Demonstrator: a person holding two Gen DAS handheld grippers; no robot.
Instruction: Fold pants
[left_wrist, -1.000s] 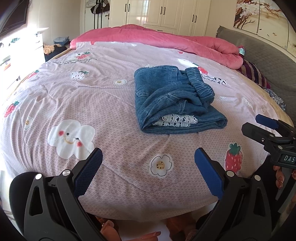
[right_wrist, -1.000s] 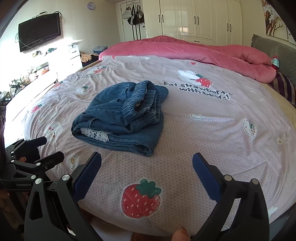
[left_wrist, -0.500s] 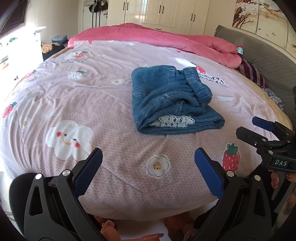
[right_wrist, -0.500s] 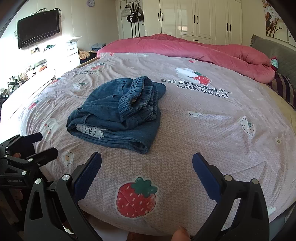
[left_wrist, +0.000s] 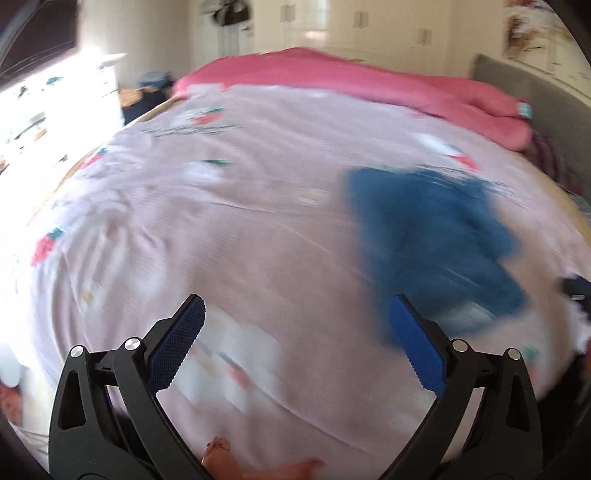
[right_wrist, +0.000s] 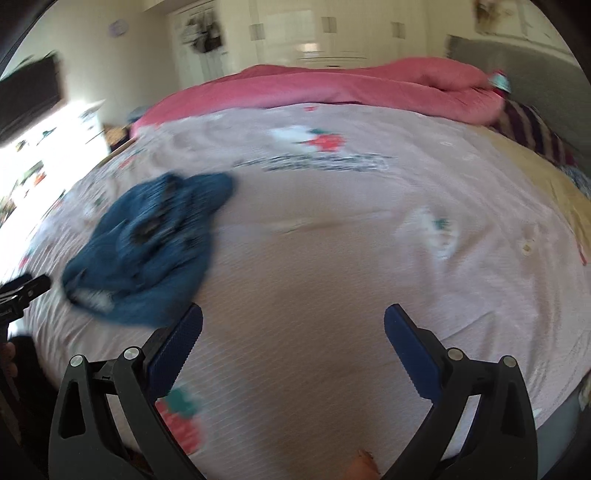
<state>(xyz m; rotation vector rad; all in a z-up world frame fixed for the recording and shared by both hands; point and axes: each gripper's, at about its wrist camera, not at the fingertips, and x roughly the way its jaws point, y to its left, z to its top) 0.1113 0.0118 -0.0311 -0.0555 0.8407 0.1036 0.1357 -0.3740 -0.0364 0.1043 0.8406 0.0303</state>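
Observation:
The folded blue denim pants (left_wrist: 432, 243) lie on the pink patterned bedspread (left_wrist: 240, 240), to the right in the blurred left wrist view. In the right wrist view the pants (right_wrist: 147, 243) lie to the left on the bedspread (right_wrist: 351, 258). My left gripper (left_wrist: 295, 332) is open and empty near the bed's front edge, left of the pants. My right gripper (right_wrist: 293, 339) is open and empty, right of the pants. Both grippers are apart from the pants. The left gripper's tip (right_wrist: 26, 288) shows at the left edge of the right wrist view.
A rolled pink duvet (left_wrist: 351, 85) lies across the far side of the bed. A grey headboard (right_wrist: 517, 62) and a striped pillow (right_wrist: 532, 133) are at the right. White wardrobes (right_wrist: 314, 37) stand at the back, a white dresser (left_wrist: 55, 110) at the left.
Both views are now motion-blurred. The left view has swung left, so the pants sit further right in it; the right view has swung right, so the pants sit further left. Both grippers stay open.

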